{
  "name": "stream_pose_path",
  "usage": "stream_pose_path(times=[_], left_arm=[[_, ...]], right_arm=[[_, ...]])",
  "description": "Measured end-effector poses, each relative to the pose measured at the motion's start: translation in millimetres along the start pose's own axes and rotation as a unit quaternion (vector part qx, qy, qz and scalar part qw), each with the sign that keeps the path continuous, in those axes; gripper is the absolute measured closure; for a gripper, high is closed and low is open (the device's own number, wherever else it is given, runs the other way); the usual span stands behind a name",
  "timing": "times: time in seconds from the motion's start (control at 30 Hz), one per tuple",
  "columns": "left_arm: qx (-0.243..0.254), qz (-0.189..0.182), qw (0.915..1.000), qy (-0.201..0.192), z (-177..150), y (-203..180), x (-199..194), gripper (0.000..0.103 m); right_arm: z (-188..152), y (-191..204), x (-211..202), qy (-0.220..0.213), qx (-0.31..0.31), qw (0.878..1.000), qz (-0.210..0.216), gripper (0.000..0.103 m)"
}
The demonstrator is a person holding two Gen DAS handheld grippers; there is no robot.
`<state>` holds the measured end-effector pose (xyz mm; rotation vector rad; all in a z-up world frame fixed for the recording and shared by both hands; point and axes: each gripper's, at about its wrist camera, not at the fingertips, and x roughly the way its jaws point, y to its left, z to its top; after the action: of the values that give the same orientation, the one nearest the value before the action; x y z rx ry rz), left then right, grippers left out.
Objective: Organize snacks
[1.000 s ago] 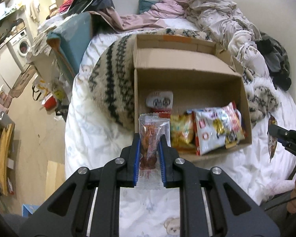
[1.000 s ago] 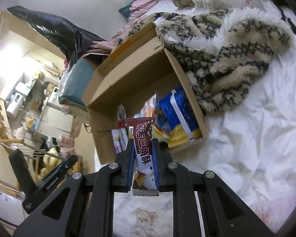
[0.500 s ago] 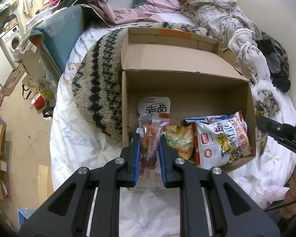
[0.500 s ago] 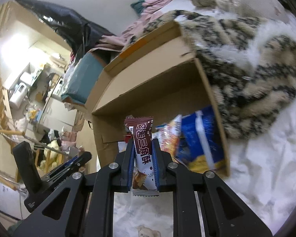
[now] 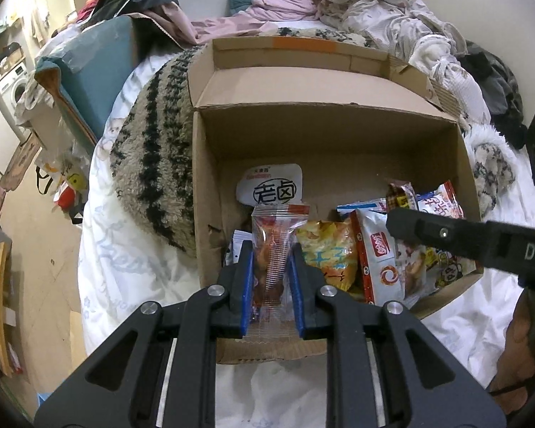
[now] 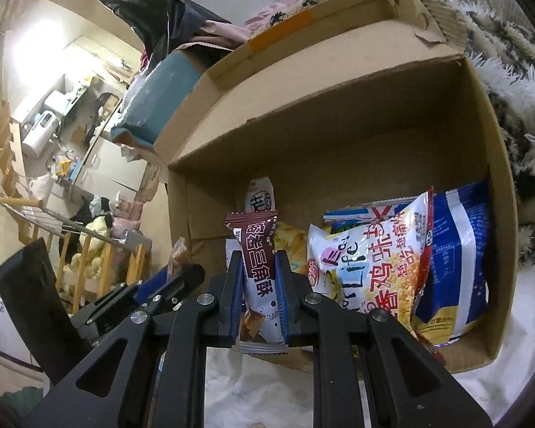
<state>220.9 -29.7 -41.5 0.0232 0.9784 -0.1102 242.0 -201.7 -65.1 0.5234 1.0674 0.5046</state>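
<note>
Gripping a brown bar (image 6: 259, 274) printed 三角酥, the right gripper (image 6: 258, 285) hangs over the box (image 6: 339, 149); the left gripper (image 5: 270, 278) pinches a clear snack packet (image 5: 273, 249) beside a "老卤" pack (image 5: 270, 189).

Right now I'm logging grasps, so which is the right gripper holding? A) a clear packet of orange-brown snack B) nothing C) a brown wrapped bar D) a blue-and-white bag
C: the right gripper is shut on the brown wrapped bar, before the cardboard box.
</note>
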Motion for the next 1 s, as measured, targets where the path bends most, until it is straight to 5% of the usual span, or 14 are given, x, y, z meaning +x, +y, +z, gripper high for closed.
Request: stream_pose_path(times=[0.17,0.33,0.43,0.5,0.57,0.63,0.8,1.0], left_arm=[[-0.014,-0.010,0.9999,0.001,2.0,2.8,0.5,0.086],[-0.011,-0.004,0.9999,-0.010,2.0,2.8,-2.5,0.072],[-0.018,-0.001,0.9998,-0.013,1.7,4.9,-7.1,0.049],[-0.023,0.008,0.9994,-0.024,1.3,6.9,-12.6,0.019],[-0.027,0.007,0.9988,-0.041,0.4,9.0,-20.2,0.015],[-0.026,0.005,0.9986,-0.046,0.5,9.8,-25.5,0.015],[-0.032,-0.014,0.9970,-0.068,1.8,18.6,-43.7,0.015],[-0.045,-0.002,0.9944,-0.095,-0.8,31.3,-70.9,0.015]], right_arm=[[0.2,-2.9,2.0,0.003,0.005,1.000,-0.001,0.083],[-1.7,1.9,-0.6,-0.002,-0.009,1.000,0.000,0.082],[-0.1,2.1,-0.9,-0.007,-0.005,1.000,-0.003,0.082],[0.7,2.3,-4.0,-0.014,0.001,1.000,-0.001,0.082],[1.0,2.3,-7.3,-0.019,0.003,1.000,0.000,0.081],[0.6,3.5,-10.3,-0.023,-0.001,1.000,0.001,0.076],[-0.9,5.4,-27.7,-0.052,-0.003,0.999,0.003,0.030],[-8.8,9.3,-60.1,-0.083,-0.008,0.996,-0.013,0.019]])
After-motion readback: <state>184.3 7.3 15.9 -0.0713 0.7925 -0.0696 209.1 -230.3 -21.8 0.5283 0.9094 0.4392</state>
